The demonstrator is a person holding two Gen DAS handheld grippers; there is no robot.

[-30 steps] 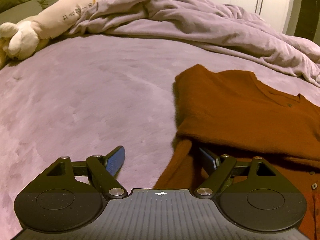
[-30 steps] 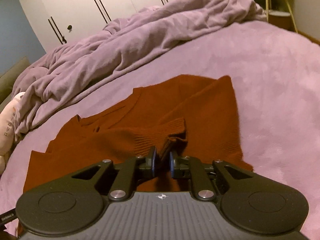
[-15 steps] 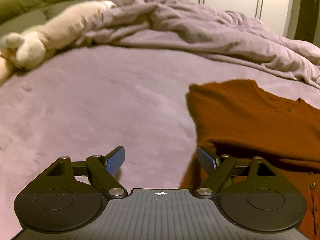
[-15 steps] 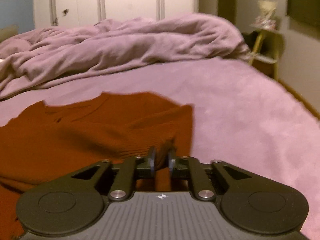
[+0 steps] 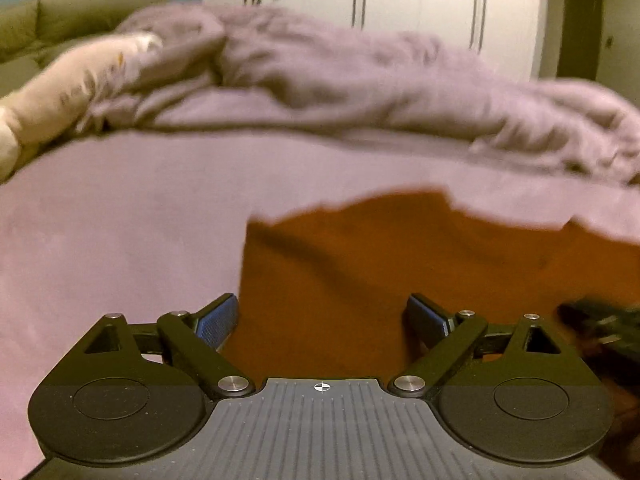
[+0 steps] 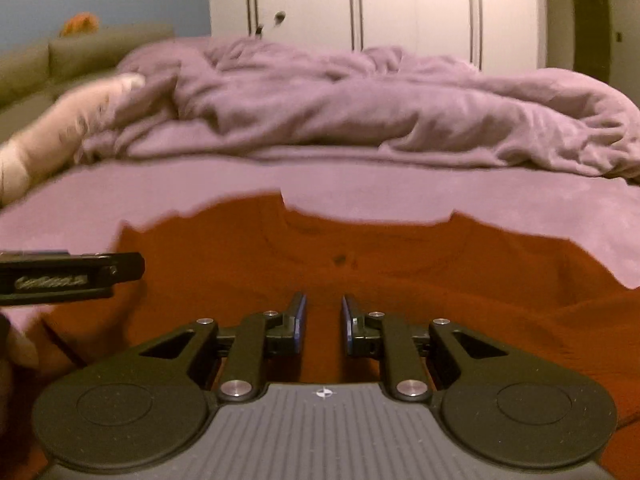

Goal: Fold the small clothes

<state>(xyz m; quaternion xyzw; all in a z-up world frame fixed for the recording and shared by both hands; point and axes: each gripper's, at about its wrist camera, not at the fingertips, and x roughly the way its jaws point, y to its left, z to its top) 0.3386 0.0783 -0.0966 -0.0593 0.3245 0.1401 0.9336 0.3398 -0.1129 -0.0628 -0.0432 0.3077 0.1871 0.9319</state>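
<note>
A rust-orange knit sweater (image 5: 400, 256) lies on the purple bed (image 5: 120, 220); it also fills the lower half of the right wrist view (image 6: 400, 264). My left gripper (image 5: 322, 316) is open wide, low at the sweater's left edge, with nothing between its blue pads. My right gripper (image 6: 323, 320) is over the sweater's middle, jaws a narrow gap apart with nothing gripped. The left gripper's side shows at the left of the right wrist view (image 6: 72, 278). The right gripper shows blurred at the right of the left wrist view (image 5: 600, 328).
A crumpled purple duvet (image 6: 360, 120) lies across the far side of the bed. A cream plush toy (image 5: 72, 92) lies at the far left. White wardrobe doors (image 6: 400, 8) and an olive sofa (image 5: 60, 28) stand behind.
My right gripper has let go of the sweater cuff and opened slightly. Both grippers have dropped low and swung toward the sweater's middle; the left stays open.
</note>
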